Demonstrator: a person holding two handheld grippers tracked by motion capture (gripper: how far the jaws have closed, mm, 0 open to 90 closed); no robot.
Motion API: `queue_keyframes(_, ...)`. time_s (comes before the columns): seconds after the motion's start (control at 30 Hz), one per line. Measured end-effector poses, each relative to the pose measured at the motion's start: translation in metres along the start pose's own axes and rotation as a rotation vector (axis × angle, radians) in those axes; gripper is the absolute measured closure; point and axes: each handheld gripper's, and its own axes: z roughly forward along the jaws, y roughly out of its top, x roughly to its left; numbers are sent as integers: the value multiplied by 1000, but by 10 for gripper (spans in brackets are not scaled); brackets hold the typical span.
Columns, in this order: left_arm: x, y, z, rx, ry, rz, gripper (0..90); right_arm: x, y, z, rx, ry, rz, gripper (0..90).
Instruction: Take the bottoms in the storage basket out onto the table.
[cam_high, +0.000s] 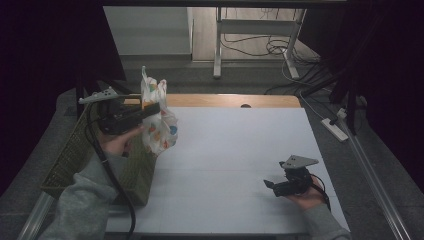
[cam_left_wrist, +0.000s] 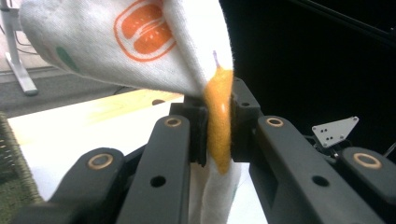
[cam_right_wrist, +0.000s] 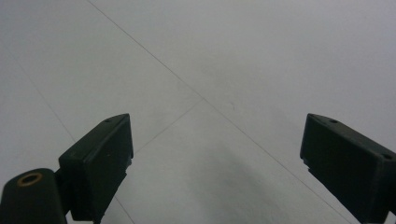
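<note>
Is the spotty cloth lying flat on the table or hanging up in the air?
Hanging. The left gripper pinches the cloth near its orange edge, and it dangles bunched beside the basket.

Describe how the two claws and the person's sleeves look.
Both claws, left and right, are black with two blocky jaws and brass-coloured pivot rings. A grey three-cornered plate tops each, a black cable trails behind, and the sleeves are grey.

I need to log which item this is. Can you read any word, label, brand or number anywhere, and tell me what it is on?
No text can be read anywhere.
Printed cloth, held in the left gripper: orange round motifs and coloured spots, pictures and no letters.
Grey plate on the right gripper: small holes, no marking.
White table: thin lines, no writing.
</note>
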Motion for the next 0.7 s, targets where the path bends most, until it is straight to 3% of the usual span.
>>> queue_keyframes(0.7,-4,-6,34,49,-39,-9,801,0,0,0,-3,-1,1,98)
